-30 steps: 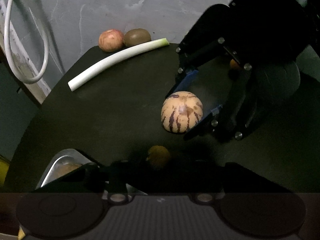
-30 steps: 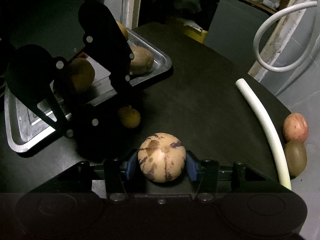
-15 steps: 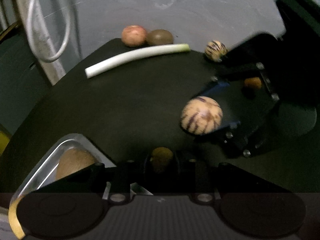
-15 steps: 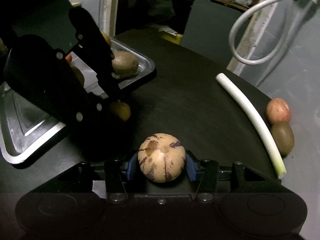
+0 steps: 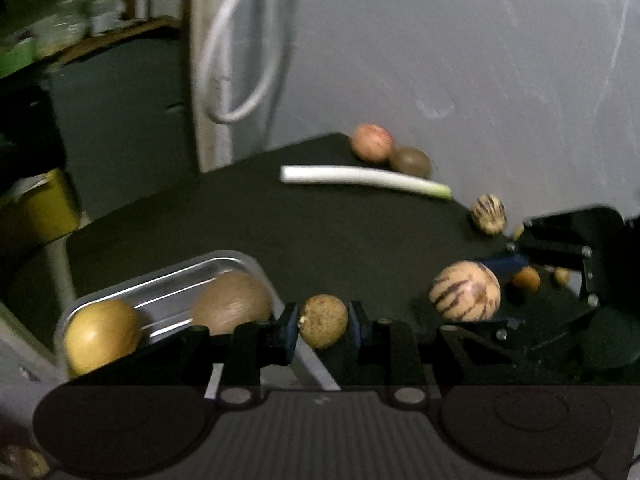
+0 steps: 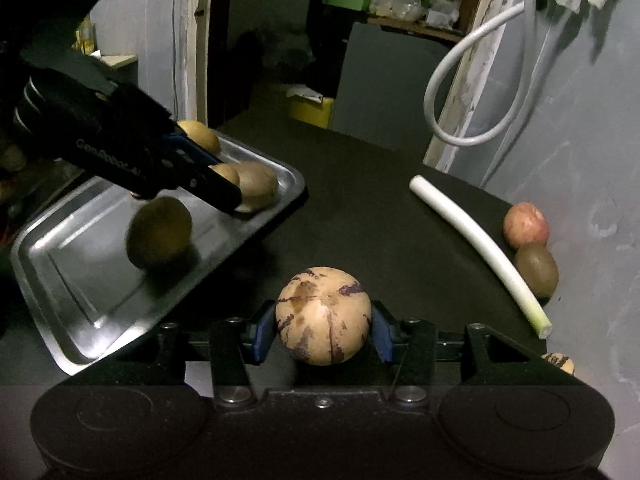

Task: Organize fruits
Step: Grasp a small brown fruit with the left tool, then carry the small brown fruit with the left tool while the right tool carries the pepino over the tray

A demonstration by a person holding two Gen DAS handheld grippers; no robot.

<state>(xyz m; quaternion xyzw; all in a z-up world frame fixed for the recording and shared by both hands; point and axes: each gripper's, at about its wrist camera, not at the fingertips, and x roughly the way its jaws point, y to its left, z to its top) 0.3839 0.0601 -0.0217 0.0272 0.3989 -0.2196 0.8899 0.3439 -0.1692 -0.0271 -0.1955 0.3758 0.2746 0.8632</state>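
Note:
My left gripper point(image 5: 323, 322) is shut on a small brown round fruit point(image 5: 323, 321) and holds it above the near corner of the metal tray point(image 5: 168, 280). In the right wrist view the left gripper point(image 6: 226, 176) hangs over the tray point(image 6: 80, 320). My right gripper point(image 6: 323, 328) is shut on a striped cream melon point(image 6: 323, 316), which also shows in the left wrist view point(image 5: 466, 291), above the black table point(image 6: 360, 220). The tray holds a kiwi-like fruit point(image 6: 160, 236), a brown fruit point(image 6: 258, 184) and a yellowish fruit point(image 6: 200, 136).
A white leek point(image 6: 480, 248) lies on the table by the wall, with an apple point(image 6: 525, 225) and a kiwi point(image 6: 536, 270) behind it. A second striped melon point(image 5: 488, 214) and small orange fruits point(image 5: 526, 279) sit at the table's right edge. A white hose point(image 6: 476, 80) hangs on the wall.
My left gripper has lifted the small brown fruit off the table and carried it to the tray. My right gripper has risen a little, still holding the striped melon.

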